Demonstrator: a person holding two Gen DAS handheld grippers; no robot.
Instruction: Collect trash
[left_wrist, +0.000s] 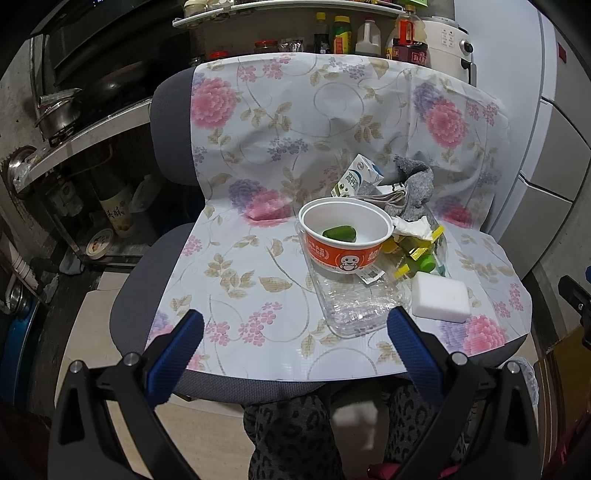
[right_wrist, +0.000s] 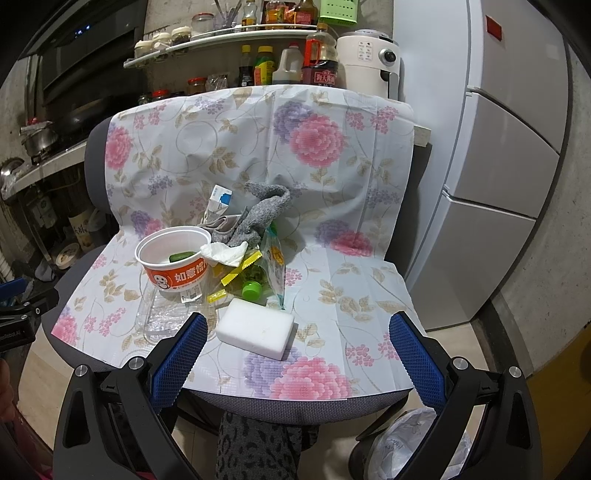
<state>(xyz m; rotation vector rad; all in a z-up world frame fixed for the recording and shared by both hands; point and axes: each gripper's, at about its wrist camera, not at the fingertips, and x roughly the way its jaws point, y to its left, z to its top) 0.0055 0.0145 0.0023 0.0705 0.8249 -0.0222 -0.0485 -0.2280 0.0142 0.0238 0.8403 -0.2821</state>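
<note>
Ahead of my wide-open, empty right gripper, sponge: light, squashy, grab its long sides; left gripper gapes empty too

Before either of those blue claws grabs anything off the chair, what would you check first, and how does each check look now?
1. Left gripper open, holding nothing: ok.
2. Right gripper open, holding nothing: ok.
3. Bin with liner on the floor by the chair: ok.
4. White sponge block lies free, nothing on it: ok.
5. Paper bowl emptied: not ok, a green piece inside.
6. Clear plastic tray free to lift: not ok, bowl sits on it.
</note>
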